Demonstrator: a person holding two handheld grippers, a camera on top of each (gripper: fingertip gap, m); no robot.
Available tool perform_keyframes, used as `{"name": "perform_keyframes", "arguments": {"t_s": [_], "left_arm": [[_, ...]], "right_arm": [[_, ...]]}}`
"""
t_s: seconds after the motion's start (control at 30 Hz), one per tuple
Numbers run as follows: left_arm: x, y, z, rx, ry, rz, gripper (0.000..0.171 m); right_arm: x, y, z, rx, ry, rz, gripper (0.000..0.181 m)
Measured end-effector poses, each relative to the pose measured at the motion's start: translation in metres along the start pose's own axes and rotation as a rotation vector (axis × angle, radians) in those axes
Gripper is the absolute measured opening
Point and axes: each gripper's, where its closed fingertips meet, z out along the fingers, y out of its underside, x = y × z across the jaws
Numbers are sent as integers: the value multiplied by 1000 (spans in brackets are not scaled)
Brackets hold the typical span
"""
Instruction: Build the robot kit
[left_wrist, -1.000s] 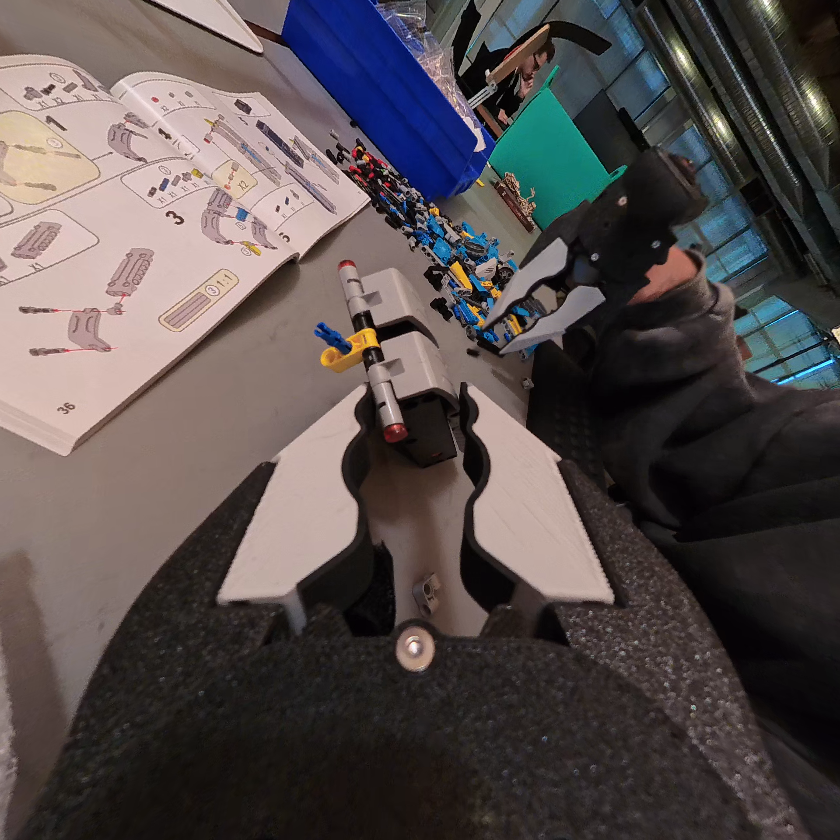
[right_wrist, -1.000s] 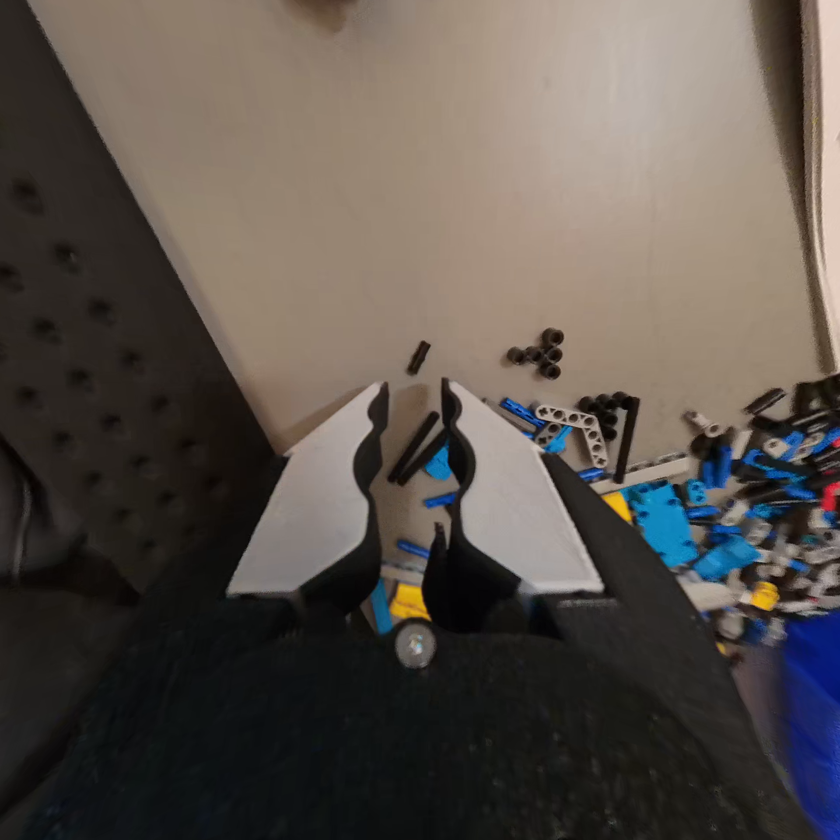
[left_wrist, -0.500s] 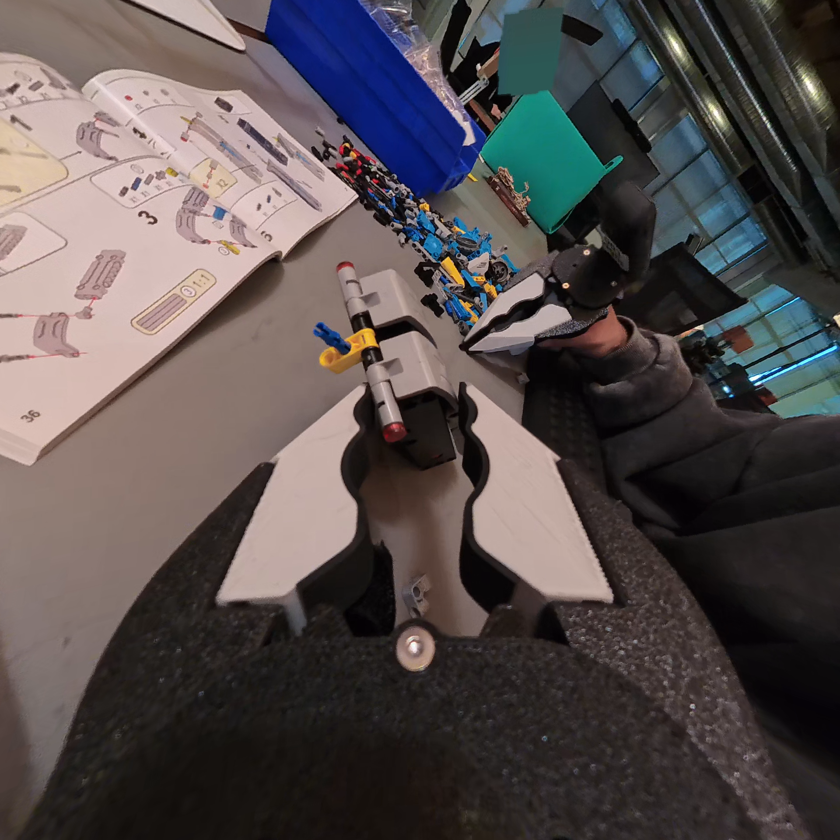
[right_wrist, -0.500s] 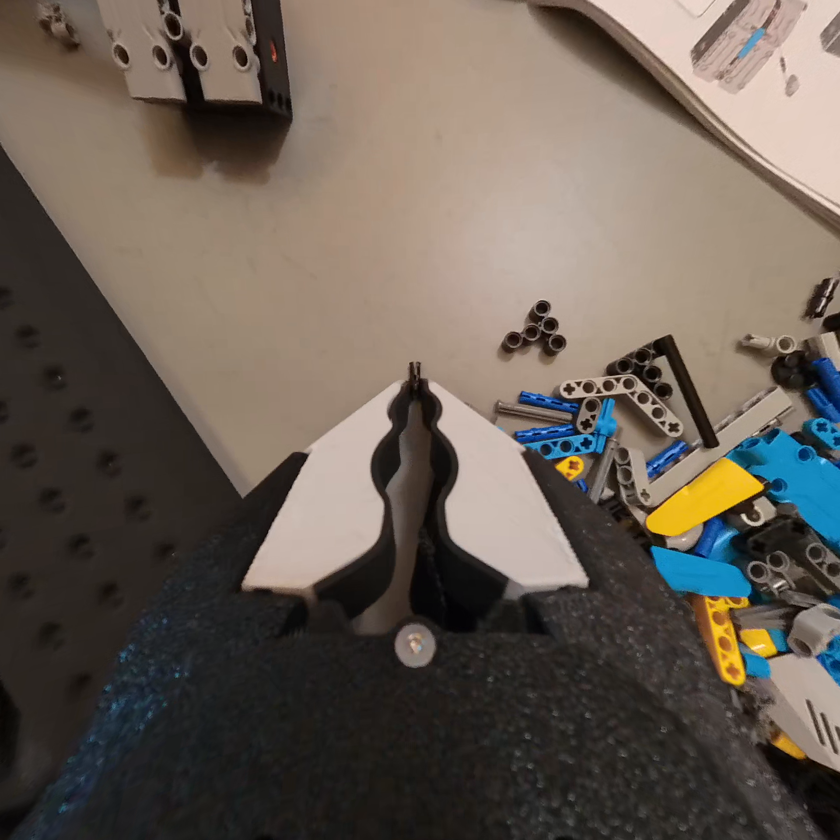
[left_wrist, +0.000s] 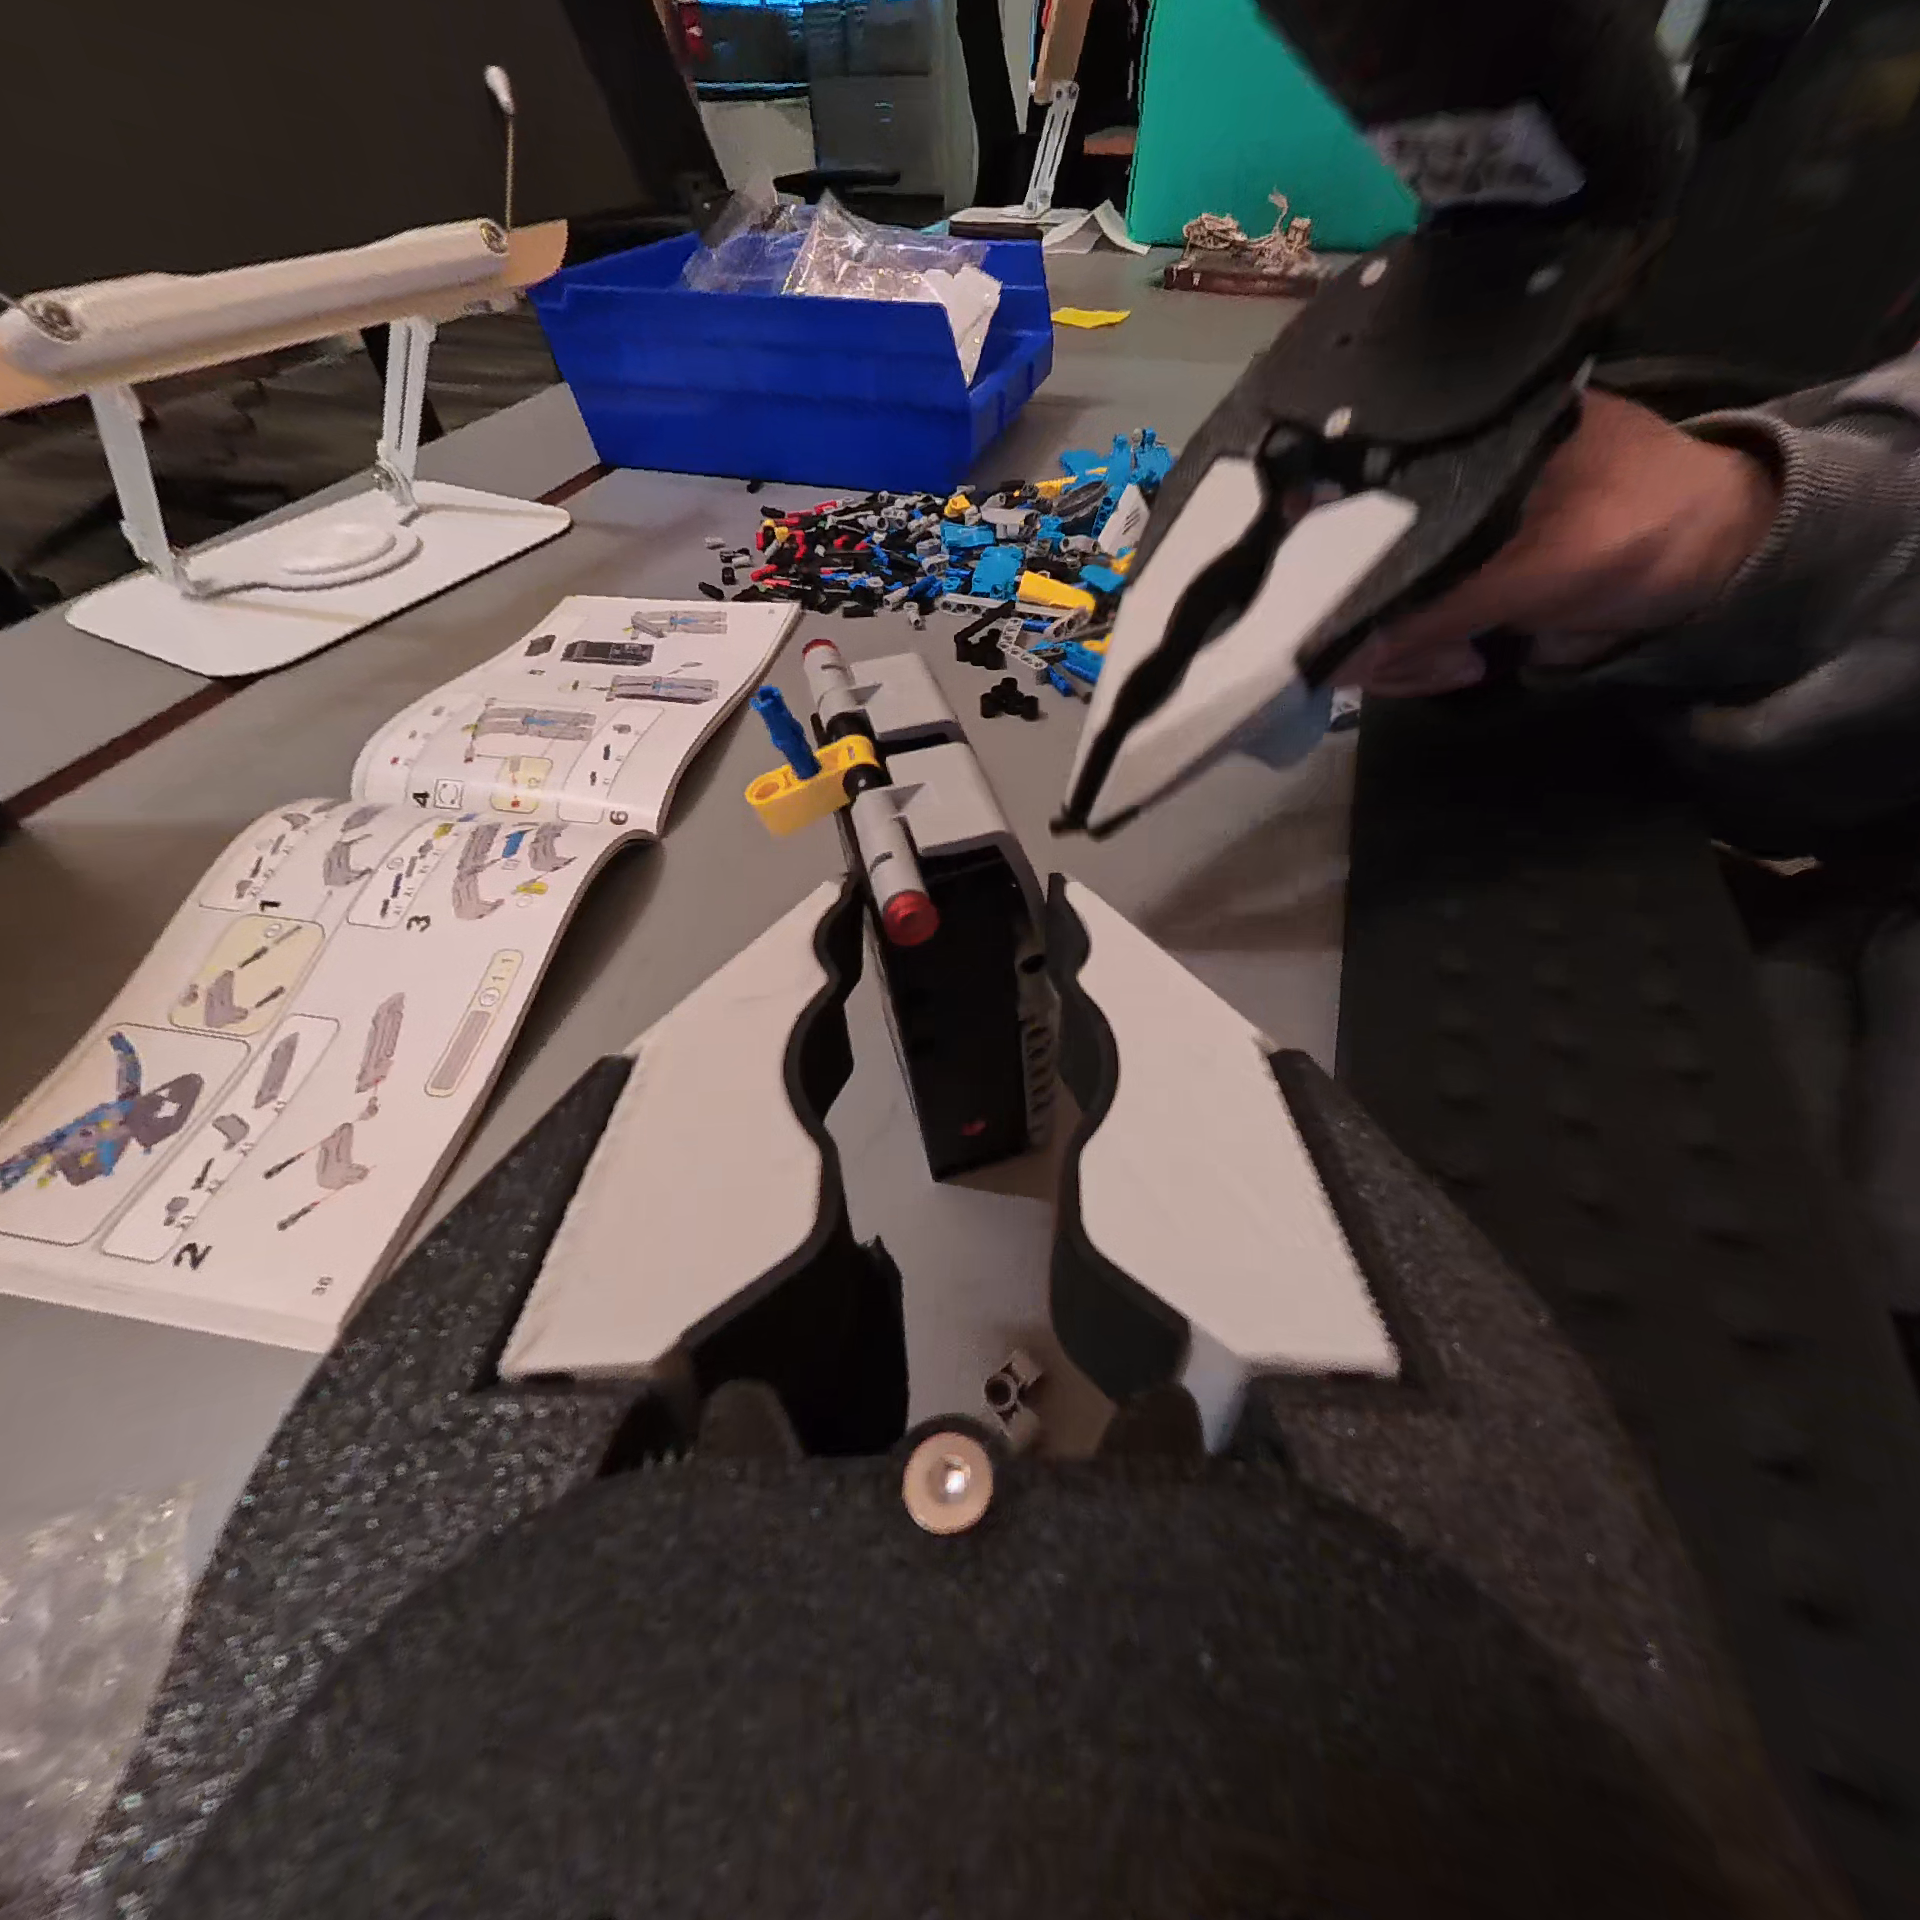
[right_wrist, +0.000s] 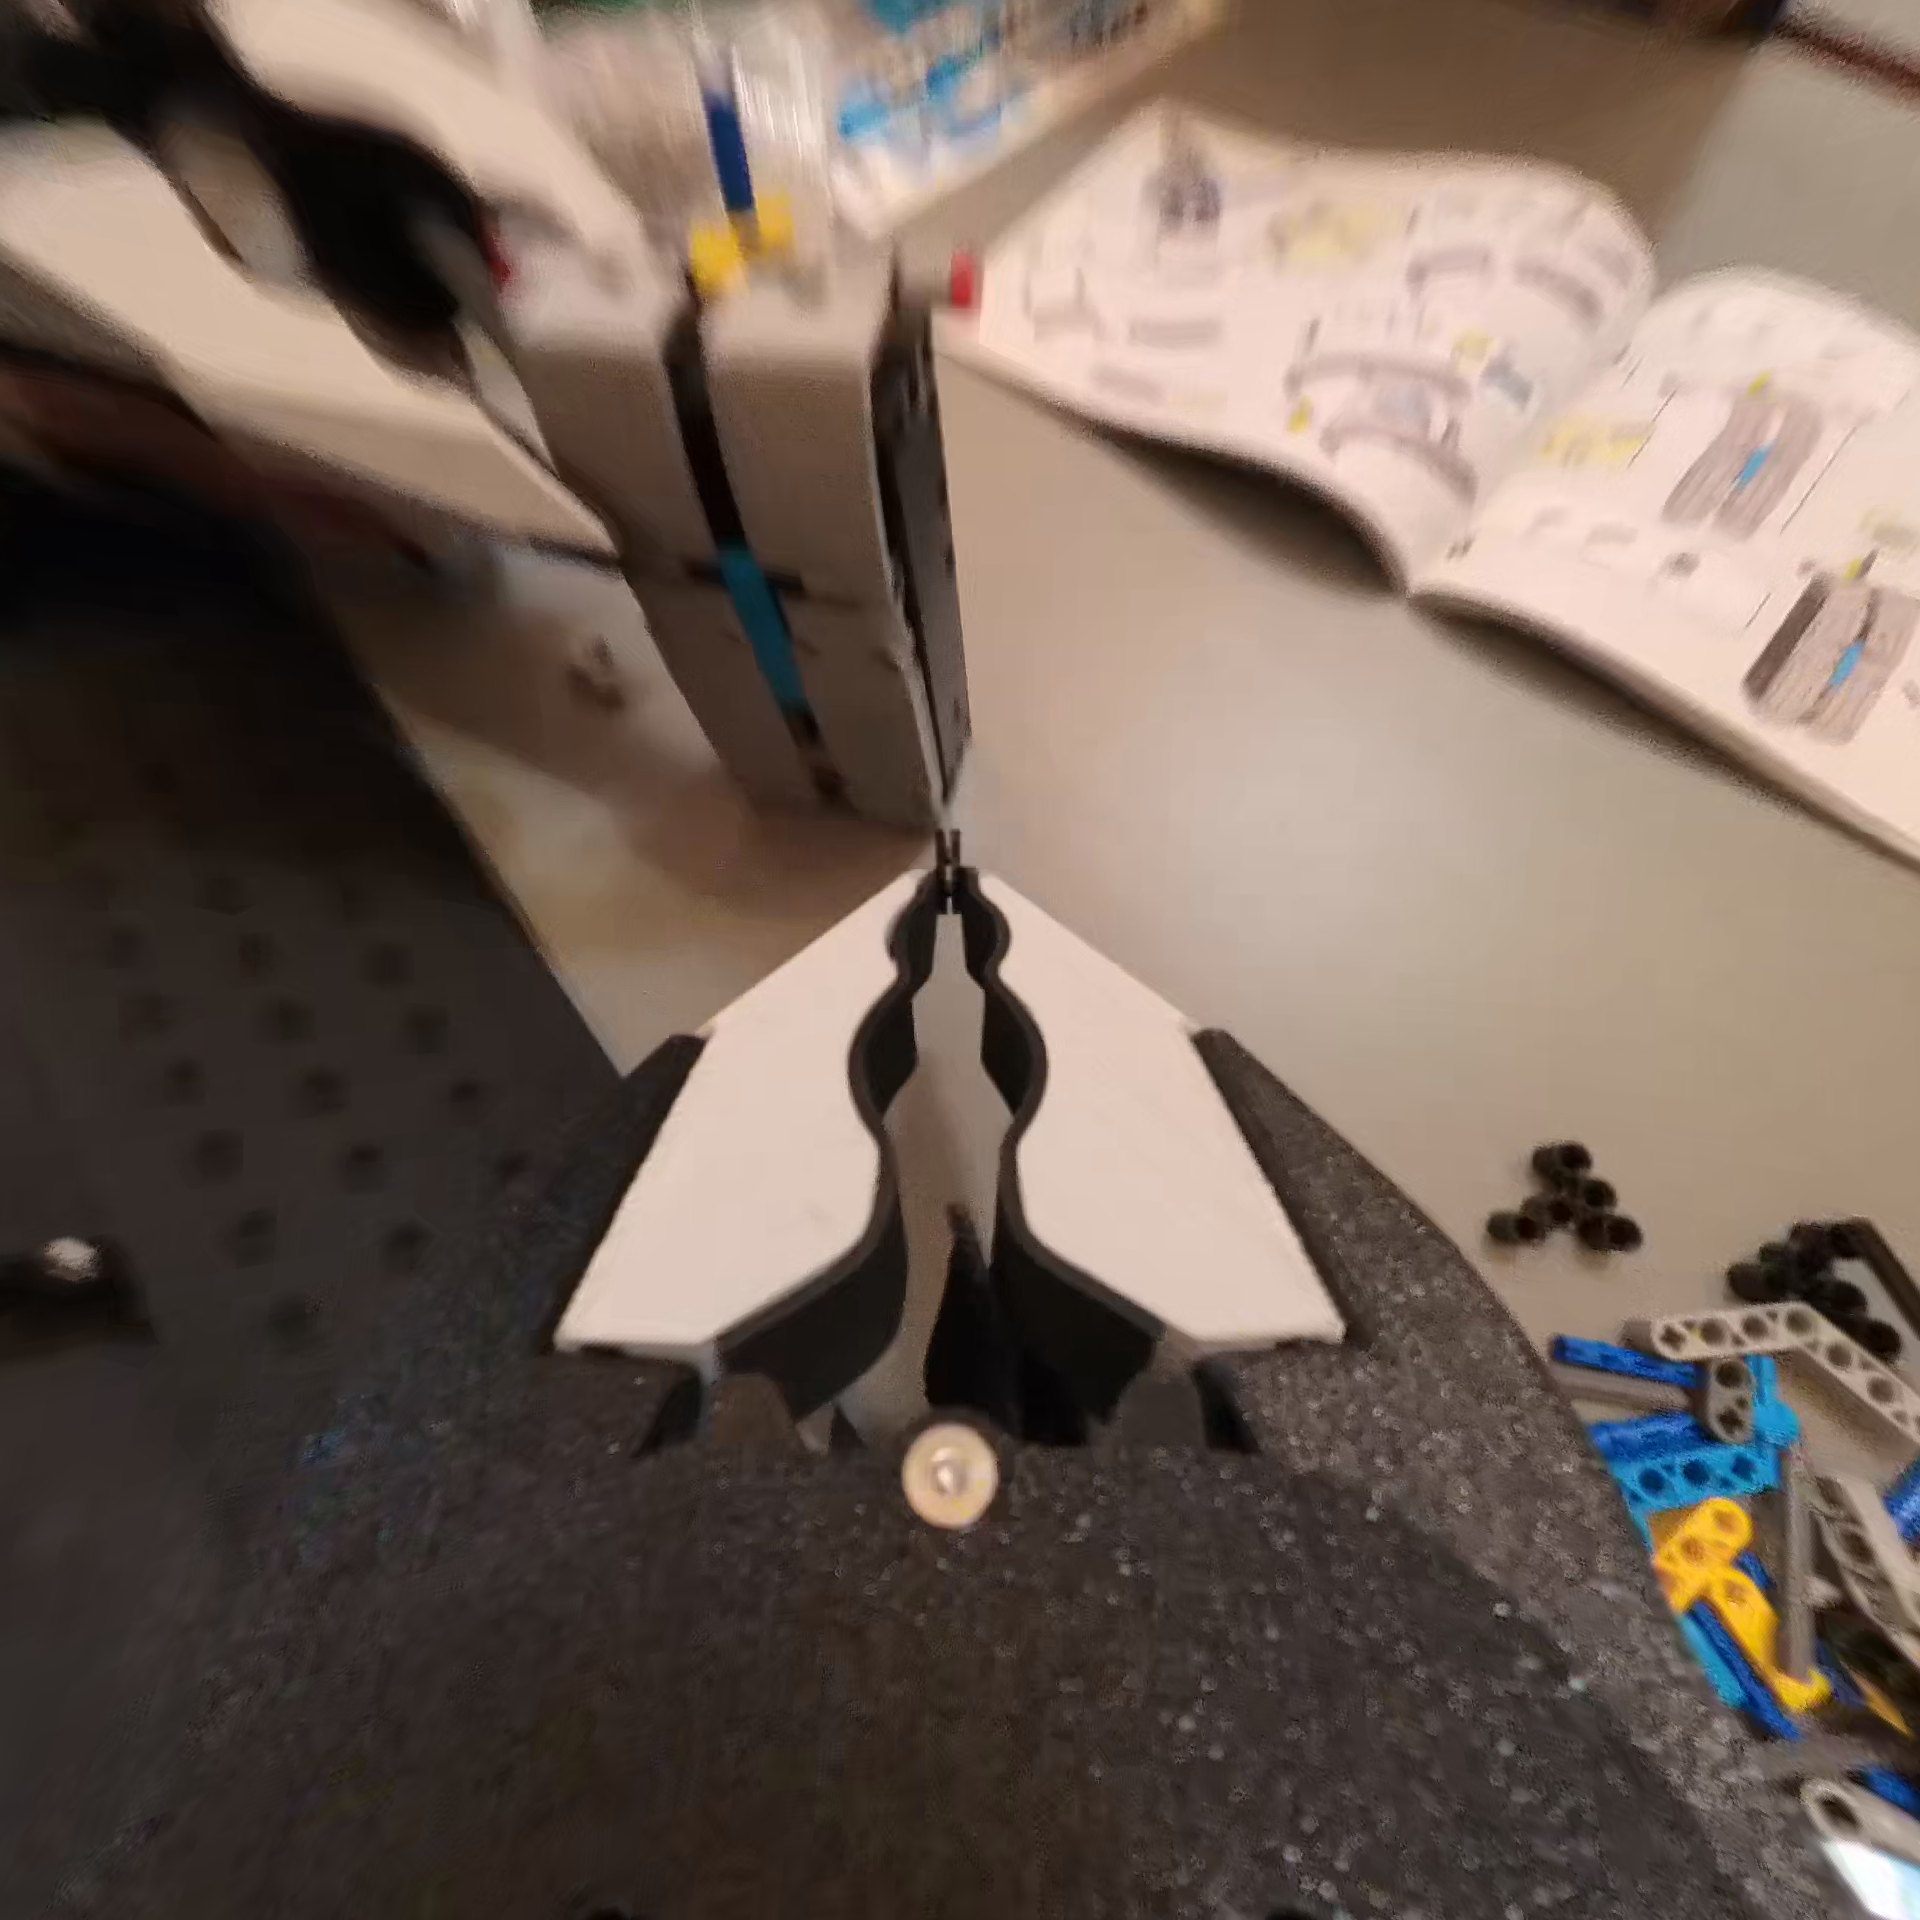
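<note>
Right claw (right_wrist: 949, 891) has swung from the loose-parts pile (left_wrist: 966, 561) toward the grey-and-black brick assembly (left_wrist: 935, 883), pinching a tiny black pin (right_wrist: 948, 847). Left claw (left_wrist: 951, 997) clamps that assembly on the counter (left_wrist: 675, 935). Risk: pin slips from the shallow tip-hold.

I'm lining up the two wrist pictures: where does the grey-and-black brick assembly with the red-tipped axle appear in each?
Left wrist view: grey-and-black brick assembly at centre, clamped between the left gripper.
Right wrist view: blurred, upper centre-left, just beyond the right gripper, whose tips pinch a small black pin.
Shared landmark: open instruction booklet.
</note>
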Motion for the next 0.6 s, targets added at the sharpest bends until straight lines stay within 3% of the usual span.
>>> {"name": "perform_keyframes", "arguments": {"t_s": [0.13, 0.6], "left_arm": [[1, 1, 1, -5, -27, 56, 35], [1, 1, 2, 2, -7, 19, 35]], "right_arm": [[2, 47, 12, -249, 58, -182, 3], [1, 53, 9, -169, -46, -170, 8]]}}
